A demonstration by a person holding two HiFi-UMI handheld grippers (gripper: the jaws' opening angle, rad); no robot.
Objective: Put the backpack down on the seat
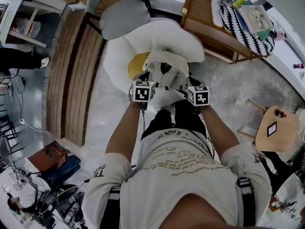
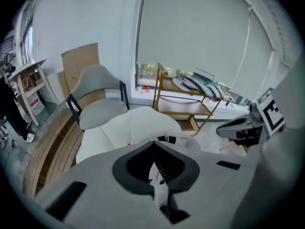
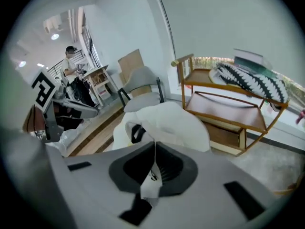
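Note:
A white backpack (image 1: 164, 75) with black straps hangs between my two grippers, just above a white cushioned seat (image 1: 157, 37) that has a yellow patch (image 1: 136, 66). My left gripper (image 1: 147, 80) is shut on white backpack fabric (image 2: 159, 187) pinched between its jaws. In the left gripper view the seat (image 2: 128, 128) lies right ahead and below. My right gripper (image 1: 188, 85) is shut on a white strap of the backpack (image 3: 150, 187). Beyond its jaws I see the backpack's top (image 3: 140, 128) with a black loop and the seat (image 3: 181, 120) behind it. The backpack's lower part is hidden by the grippers.
A grey chair (image 1: 125, 15) stands behind the seat. A wooden shelf (image 1: 209, 27) with a striped cushion (image 1: 245, 25) is at the back right. A small round wooden table (image 1: 276, 128) stands at the right. Wooden decking (image 1: 76, 70) runs along the left. A person (image 3: 71, 63) stands far off.

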